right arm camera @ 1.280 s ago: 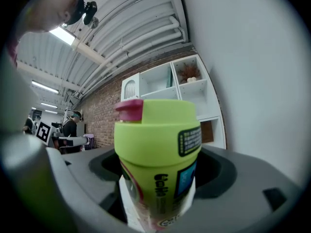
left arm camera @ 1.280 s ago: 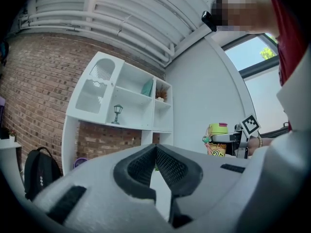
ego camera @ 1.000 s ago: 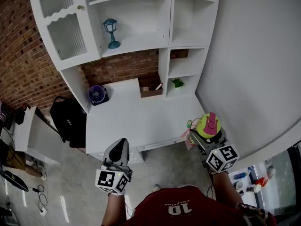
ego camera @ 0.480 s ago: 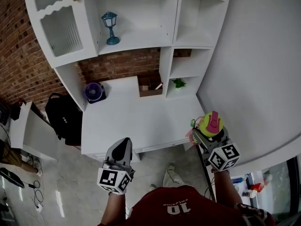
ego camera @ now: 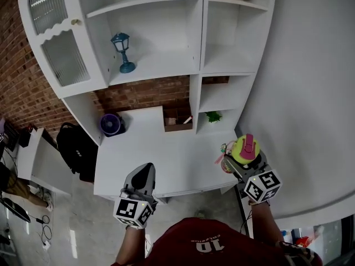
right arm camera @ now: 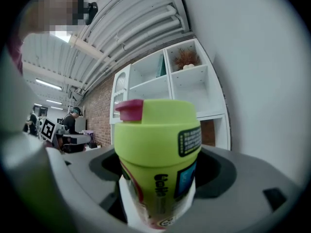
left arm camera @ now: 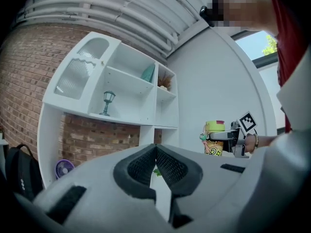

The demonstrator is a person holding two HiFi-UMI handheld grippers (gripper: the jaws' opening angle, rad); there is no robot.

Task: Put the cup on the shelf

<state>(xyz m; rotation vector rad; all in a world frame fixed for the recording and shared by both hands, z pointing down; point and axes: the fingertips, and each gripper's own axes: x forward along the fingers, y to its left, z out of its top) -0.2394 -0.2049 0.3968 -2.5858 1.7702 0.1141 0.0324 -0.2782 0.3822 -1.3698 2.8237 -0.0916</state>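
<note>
Between the right jaws: a lime-green plastic cup with a pink flip lid and a printed sleeve [right arm camera: 158, 164] stands upright. The right gripper [ego camera: 237, 160] clamps it on both sides of its lower body.
Left of that gripper: the left gripper [left arm camera: 155, 161] has its jaws closed tight against each other with nothing between them. It is held low and takes no part in the carry.
Ahead of both grippers: a white desk top [ego camera: 161, 143] stretches away, with a tall white shelf unit [ego camera: 166, 57] at its far edge against a red brick wall [ego camera: 33, 87].
Cup's place: it is held in the air near the desk's near right corner. It is well apart from every shelf board and rests on nothing.
Up and ahead of the right gripper: the narrow right-hand column of the unit has bare boards. The lowest opening holds a small green plant [ego camera: 213, 116].
Ahead and to the left: the wide middle shelf carries a teal lantern ornament [ego camera: 123, 51], with plenty of bare board beside it.
Done, by my reading: the pick-up is finished and the grip looks firm, with the cup sitting level in the jaws.
Left to do: the cup has to be carried forward and upward to a bare board, set down upright, and released by opening the jaws.
Progress: I judge it at the early part of the carry, since the whole desk lies between the cup and the shelves.
Target board: the task names no particular shelf, so I cannot tell which one is meant.
</note>
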